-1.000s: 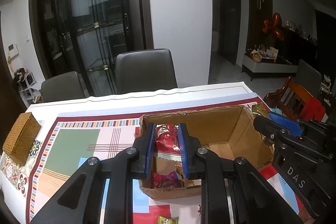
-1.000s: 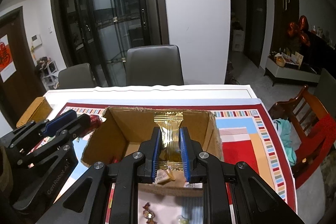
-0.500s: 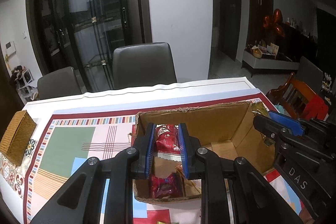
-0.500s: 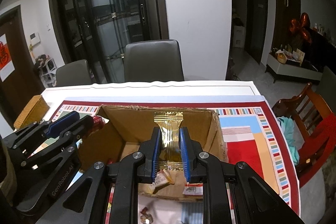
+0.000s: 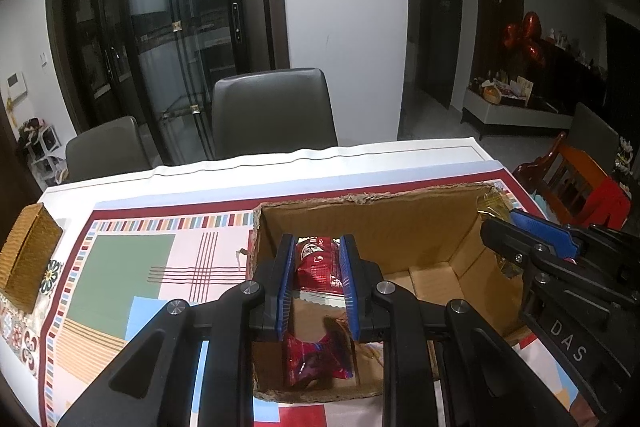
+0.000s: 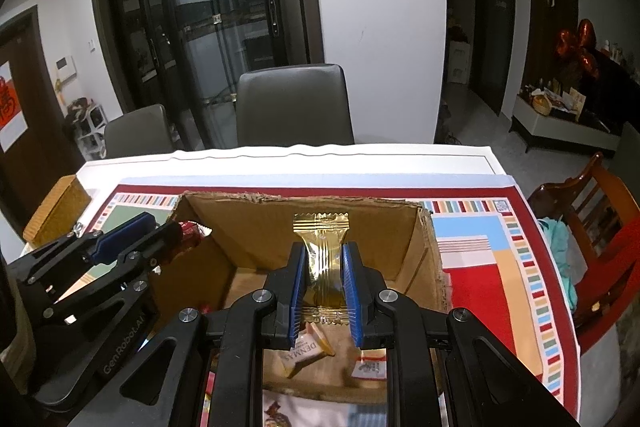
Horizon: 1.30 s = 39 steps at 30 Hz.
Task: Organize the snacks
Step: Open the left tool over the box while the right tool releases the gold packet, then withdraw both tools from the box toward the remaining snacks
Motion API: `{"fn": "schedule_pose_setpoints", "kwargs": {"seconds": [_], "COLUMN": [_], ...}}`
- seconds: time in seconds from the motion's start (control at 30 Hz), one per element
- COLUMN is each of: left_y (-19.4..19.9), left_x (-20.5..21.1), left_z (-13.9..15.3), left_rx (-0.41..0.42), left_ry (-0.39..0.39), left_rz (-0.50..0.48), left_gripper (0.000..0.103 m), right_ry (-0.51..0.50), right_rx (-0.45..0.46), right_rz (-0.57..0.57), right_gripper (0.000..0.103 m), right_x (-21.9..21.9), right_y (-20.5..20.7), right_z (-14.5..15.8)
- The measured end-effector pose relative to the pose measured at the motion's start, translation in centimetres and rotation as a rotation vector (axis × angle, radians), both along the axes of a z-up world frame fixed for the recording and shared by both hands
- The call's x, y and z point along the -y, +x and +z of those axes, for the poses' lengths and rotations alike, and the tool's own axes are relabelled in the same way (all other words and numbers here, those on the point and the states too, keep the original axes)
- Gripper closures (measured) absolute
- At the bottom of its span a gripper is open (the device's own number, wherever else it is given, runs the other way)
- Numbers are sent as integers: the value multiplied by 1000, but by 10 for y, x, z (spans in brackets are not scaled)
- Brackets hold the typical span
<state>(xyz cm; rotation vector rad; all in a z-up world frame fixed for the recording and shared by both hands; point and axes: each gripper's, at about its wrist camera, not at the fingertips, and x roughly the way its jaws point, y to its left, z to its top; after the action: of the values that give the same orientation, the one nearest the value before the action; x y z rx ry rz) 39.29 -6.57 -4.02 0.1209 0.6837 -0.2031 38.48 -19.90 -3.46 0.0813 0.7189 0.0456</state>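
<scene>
My left gripper (image 5: 316,247) is shut on a red snack packet (image 5: 318,263), held above the left end of an open cardboard box (image 5: 360,215). A second red packet (image 5: 316,359) lies on the box floor below it. My right gripper (image 6: 325,255) is shut on a gold snack packet (image 6: 324,247) over the right part of the same box (image 6: 280,227). A pale wrapped snack (image 6: 306,347) and a small red-and-white one (image 6: 370,367) lie in the box beneath. Each gripper shows at the side of the other's view, the left gripper (image 6: 176,231) among them.
The box sits on a patterned cloth (image 5: 160,267) over a white table. A woven basket (image 5: 28,259) stands at the table's left edge. Two grey chairs (image 5: 276,115) face the far side, and a wooden chair (image 6: 592,211) stands right. Loose sweets (image 6: 276,415) lie in front of the box.
Both grippers have come forward and down over the box with their packets still held. The box now looks larger and nearer in both views.
</scene>
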Motion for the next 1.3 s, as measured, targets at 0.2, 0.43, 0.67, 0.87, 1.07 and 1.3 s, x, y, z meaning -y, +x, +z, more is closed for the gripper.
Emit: {"fn": "schedule_pose_setpoints", "kwargs": {"seconds": [0.2,0.43,0.67,0.87,1.07,1.3], "left_y": [3,2,-1,-8,-19,-32], "left_x": [0,-1,-8,-12,-17,-23], "left_z": [-3,-2,-2,1,11,22], "left_rx": [-5,5,12,15,30,52], "left_ry": [-7,-2,-4,-8,-9,-12], "left_rz": [-3,8,35,45,51,56], "left_gripper": [80,65,45,40,39,39], "right_ry": [2,-2,-32,-35,-43,-52], "right_rx": [-1,-3,24,31,50,73], "right_rz": [6,0,-47,-57,-61,-62], "right_gripper": [83,77,34,34,34,34], "right_x": [1,2,6,6,4,1], "right_y": [2,2,-4,-9,-19,-33], "right_z": [-3,-2,4,9,18,30]}}
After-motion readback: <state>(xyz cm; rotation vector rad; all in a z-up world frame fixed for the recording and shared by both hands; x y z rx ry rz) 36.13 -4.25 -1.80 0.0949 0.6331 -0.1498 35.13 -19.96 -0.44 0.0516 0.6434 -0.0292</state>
